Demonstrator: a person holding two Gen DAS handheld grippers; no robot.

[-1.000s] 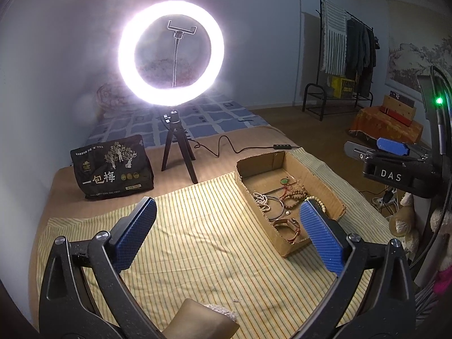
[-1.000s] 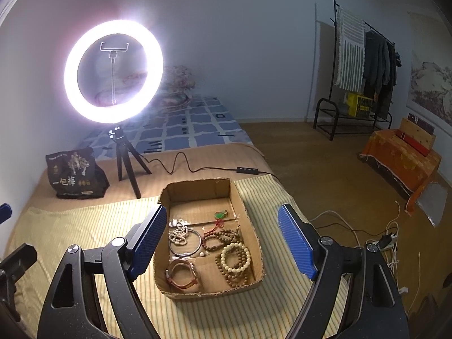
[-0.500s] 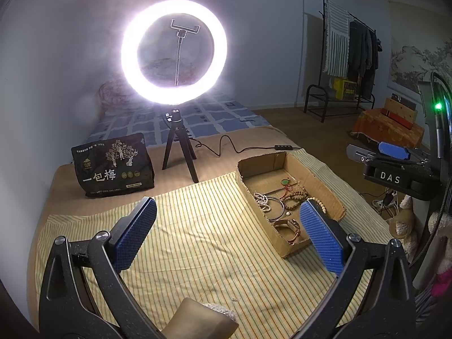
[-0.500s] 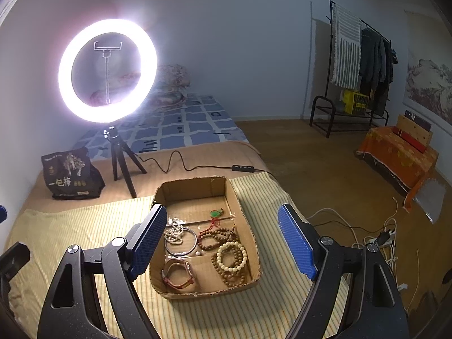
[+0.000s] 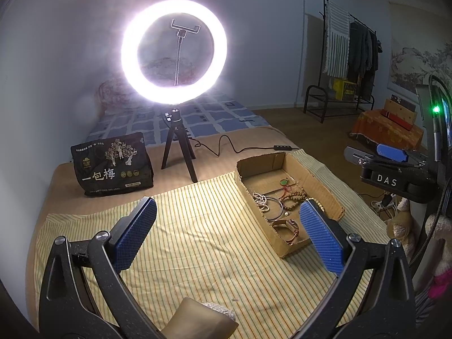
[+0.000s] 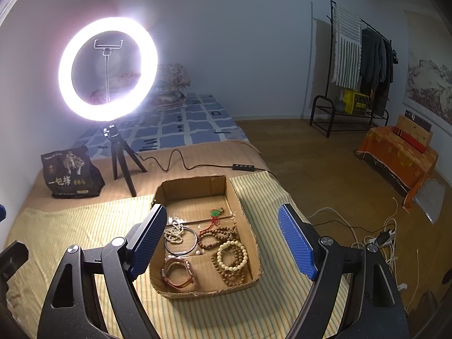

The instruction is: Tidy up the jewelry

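A shallow cardboard box [image 6: 246, 227] [image 5: 322, 189] lies on a yellow striped cloth [image 5: 203, 234]. It holds a pearl strand [image 6: 173, 233], a dark bangle [image 6: 183, 240], a green pendant on red cord [image 6: 216, 212], brown bead bracelets [image 6: 217, 237], a cream bead bracelet [image 6: 231, 255] and a red watch-like band [image 6: 178, 275]. My right gripper [image 6: 223, 243] is open and empty, hovering above the box. My left gripper [image 5: 228, 234] is open and empty, over the cloth left of the box; the right gripper's body [image 5: 395, 175] shows at its right.
A lit ring light on a tripod [image 5: 178, 141] and a black snack bag [image 5: 111, 166] stand behind the cloth. Its cable and switch [image 6: 244, 167] run past the box. A clothes rack [image 6: 358, 65], orange-covered bench [image 6: 395, 152] and floor cables [image 6: 378, 234] lie right.
The right gripper has drifted so the box sits more centred between its fingers. The left gripper's view has barely shifted. Both stay open and empty.
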